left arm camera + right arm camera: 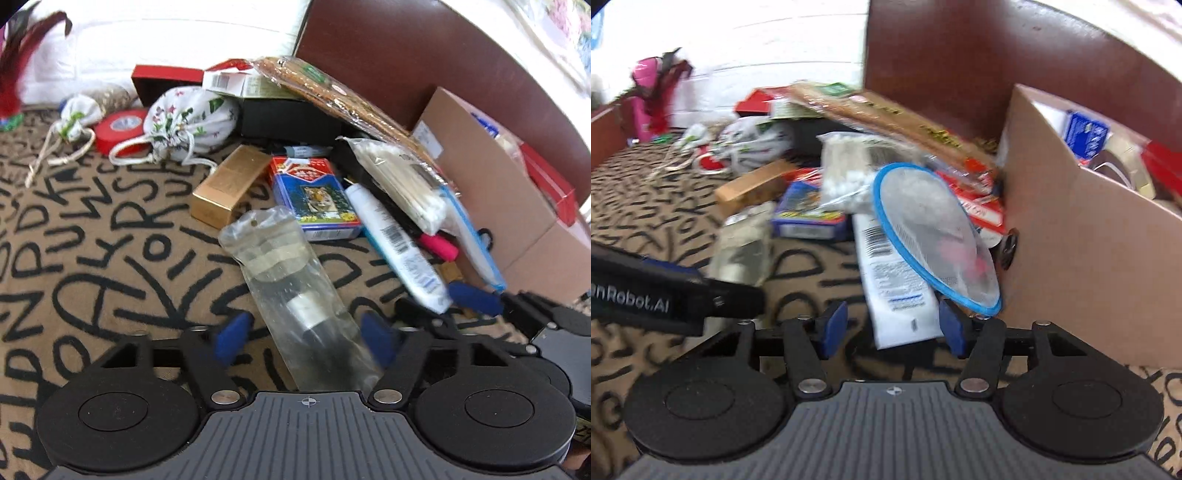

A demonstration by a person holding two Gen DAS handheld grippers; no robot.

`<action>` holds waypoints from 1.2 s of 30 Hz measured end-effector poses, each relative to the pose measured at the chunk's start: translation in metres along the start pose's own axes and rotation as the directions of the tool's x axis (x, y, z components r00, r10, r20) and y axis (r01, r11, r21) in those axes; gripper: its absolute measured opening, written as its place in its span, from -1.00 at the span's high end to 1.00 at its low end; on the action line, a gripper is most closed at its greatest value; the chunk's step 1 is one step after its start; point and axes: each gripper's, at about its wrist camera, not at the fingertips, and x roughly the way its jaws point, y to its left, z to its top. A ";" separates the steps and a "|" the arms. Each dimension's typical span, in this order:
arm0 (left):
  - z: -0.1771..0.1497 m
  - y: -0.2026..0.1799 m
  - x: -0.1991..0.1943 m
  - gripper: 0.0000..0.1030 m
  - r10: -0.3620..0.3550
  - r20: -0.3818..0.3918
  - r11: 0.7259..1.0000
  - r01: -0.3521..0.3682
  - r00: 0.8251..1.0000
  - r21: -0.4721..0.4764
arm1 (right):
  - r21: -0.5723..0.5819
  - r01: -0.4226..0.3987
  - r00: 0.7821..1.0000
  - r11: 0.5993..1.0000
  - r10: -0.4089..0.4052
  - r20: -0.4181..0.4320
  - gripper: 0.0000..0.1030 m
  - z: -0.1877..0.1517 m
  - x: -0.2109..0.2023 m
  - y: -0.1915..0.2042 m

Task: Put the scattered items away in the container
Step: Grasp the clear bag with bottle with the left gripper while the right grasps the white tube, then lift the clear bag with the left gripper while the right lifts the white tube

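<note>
A cardboard box (495,192) stands at the right, with items inside; it also shows in the right wrist view (1082,258). Scattered items lie beside it on a lettered cloth. My left gripper (308,338) is open with its blue pads either side of a clear plastic packet (295,291) holding a dark cylinder. My right gripper (892,325) is open around the lower end of a white tube (894,280) with a barcode. A blue-rimmed mesh disc (934,236) leans over the tube against the box.
A blue card box (316,195), a gold box (229,184), a cotton-swab bag (402,177), a floral pouch (192,122), red tape (118,129) and a pink marker (439,245) lie around. A brown headboard (406,55) rises behind the pile.
</note>
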 end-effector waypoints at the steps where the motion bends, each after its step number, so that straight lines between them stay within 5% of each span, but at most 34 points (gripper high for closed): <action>1: 0.000 -0.001 0.001 -0.19 0.012 0.004 1.000 -0.012 1.000 0.001 | 0.008 0.005 1.000 1.000 -0.005 0.007 -0.19 0.001 0.002 -0.001; 2: 0.001 -0.001 0.002 0.02 0.019 0.008 1.000 -0.020 1.000 0.002 | 0.014 0.008 1.000 1.000 -0.008 0.012 -0.19 0.002 0.005 -0.001; 8: -0.002 0.002 0.000 0.22 0.020 0.014 0.999 -0.021 1.000 0.032 | 0.024 -0.077 0.997 0.997 0.078 -0.030 0.07 0.007 0.008 -0.003; 24: -0.060 0.010 -0.057 0.33 -0.076 -0.103 0.995 0.082 0.992 0.059 | 0.047 -0.185 0.968 0.982 0.190 -0.166 0.04 -0.058 -0.098 0.014; 27: -0.071 0.012 -0.069 0.22 -0.093 -0.135 0.993 0.101 0.986 0.056 | 0.046 -0.210 0.961 0.977 0.215 -0.175 -0.10 -0.065 -0.114 0.018; 29: -0.074 0.010 -0.072 -0.09 -0.084 -0.136 0.994 0.093 0.987 0.064 | 0.032 -0.205 0.965 0.978 0.207 -0.159 -0.12 -0.063 -0.117 0.018; 36: -0.071 0.001 -0.065 -0.38 -0.068 -0.131 0.995 0.077 0.989 0.067 | 0.005 -0.179 0.975 0.984 0.178 -0.133 -0.12 -0.051 -0.099 0.013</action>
